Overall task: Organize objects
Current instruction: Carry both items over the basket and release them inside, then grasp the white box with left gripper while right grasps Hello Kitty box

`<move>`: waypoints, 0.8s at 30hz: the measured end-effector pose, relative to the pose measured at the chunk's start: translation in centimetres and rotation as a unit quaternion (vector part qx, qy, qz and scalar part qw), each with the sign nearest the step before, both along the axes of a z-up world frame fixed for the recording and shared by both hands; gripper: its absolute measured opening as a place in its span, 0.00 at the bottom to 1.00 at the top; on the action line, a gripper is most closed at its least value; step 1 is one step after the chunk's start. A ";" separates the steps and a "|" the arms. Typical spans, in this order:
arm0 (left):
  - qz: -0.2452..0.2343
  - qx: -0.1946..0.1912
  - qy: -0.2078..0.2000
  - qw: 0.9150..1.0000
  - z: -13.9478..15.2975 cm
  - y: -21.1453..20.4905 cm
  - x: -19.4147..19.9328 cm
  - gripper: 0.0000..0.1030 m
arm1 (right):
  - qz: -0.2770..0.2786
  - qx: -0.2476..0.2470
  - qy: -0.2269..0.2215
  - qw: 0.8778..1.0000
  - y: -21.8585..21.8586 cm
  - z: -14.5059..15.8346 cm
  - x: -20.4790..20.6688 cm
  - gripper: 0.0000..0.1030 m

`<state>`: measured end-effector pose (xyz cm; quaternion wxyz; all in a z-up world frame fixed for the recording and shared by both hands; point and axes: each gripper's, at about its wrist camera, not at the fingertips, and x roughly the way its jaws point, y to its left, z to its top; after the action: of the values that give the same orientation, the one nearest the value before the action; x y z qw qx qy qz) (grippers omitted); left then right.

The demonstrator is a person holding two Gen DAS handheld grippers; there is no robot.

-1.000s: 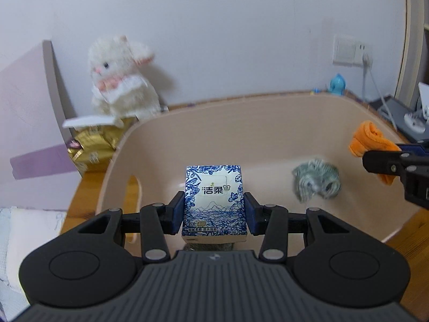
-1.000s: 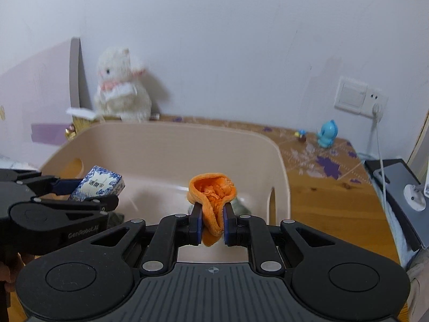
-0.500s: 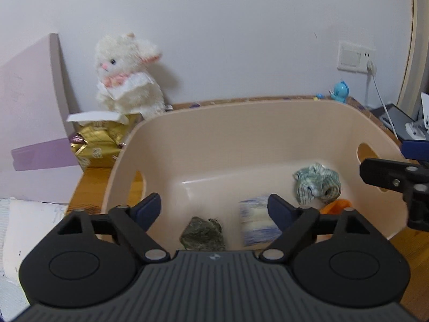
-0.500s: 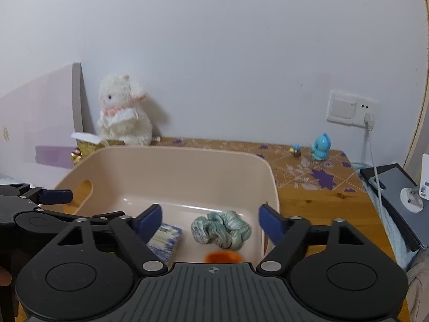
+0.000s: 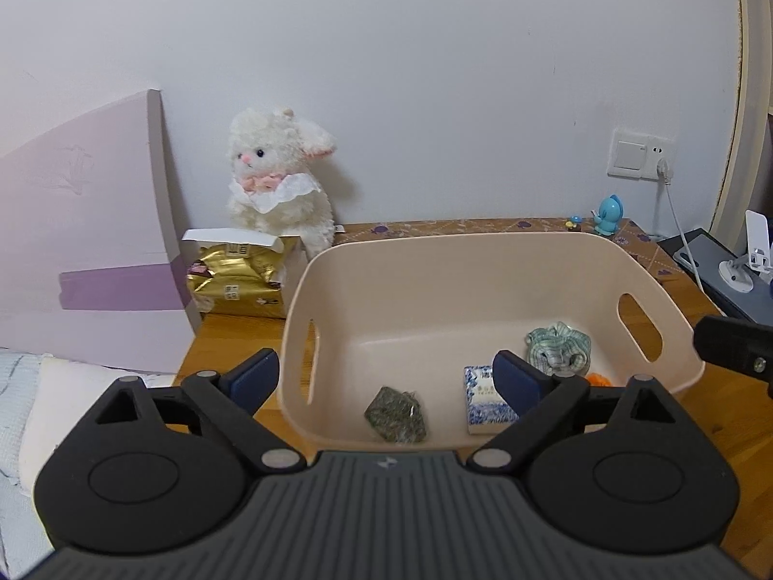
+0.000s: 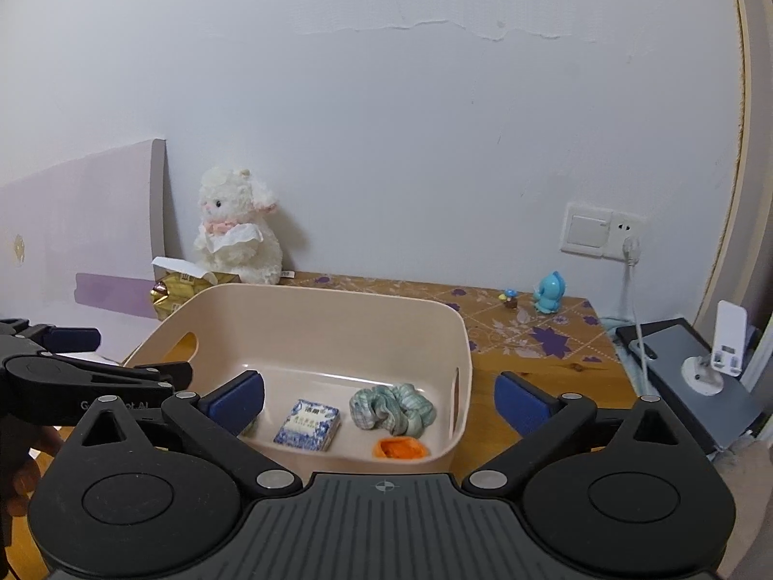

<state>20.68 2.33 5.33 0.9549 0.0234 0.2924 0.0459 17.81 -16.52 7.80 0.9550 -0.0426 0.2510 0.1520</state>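
A beige plastic bin (image 5: 483,251) (image 6: 338,299) stands on the wooden table. Inside lie a blue-and-white tissue pack (image 5: 483,406) (image 6: 307,424), a green checked scrunchie (image 5: 558,345) (image 6: 392,408), an orange cloth (image 6: 400,448) (image 5: 599,379) and a dark green lump (image 5: 396,414). My left gripper (image 5: 386,379) is open and empty above the bin's near rim; it shows at the left of the right wrist view (image 6: 96,377). My right gripper (image 6: 379,398) is open and empty, raised above the bin's near side.
A white plush rabbit (image 5: 278,179) sits against the wall behind a gold packet (image 5: 236,280). A pink board (image 5: 82,222) leans at left. A blue figurine (image 6: 548,292), a wall socket with cable (image 6: 601,237) and a grey device (image 6: 695,372) are at right.
Both grippers opened: the left let go of the tissue pack, the right let go of the orange cloth. Both things now lie in the bin. Both grippers drew back and up.
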 end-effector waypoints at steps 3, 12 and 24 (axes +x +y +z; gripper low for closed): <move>0.006 0.000 0.002 1.000 0.1 0.2 -1.4 0.93 | -0.003 -0.007 0.001 1.000 -0.1 0.0 -1.4 1.00; 0.014 -0.001 0.018 1.000 -1.4 0.7 -4.9 0.93 | -0.007 -0.028 0.029 0.999 -0.6 -2.3 -4.3 1.00; 0.009 0.010 0.063 0.998 -6.2 1.3 -5.8 0.93 | -0.022 -0.048 0.097 0.994 -0.8 -8.2 -2.8 1.00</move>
<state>14.92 3.65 -0.87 0.9339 0.0330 0.3517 0.0554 15.00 -17.34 -0.42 0.9261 -0.0683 0.3503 0.1218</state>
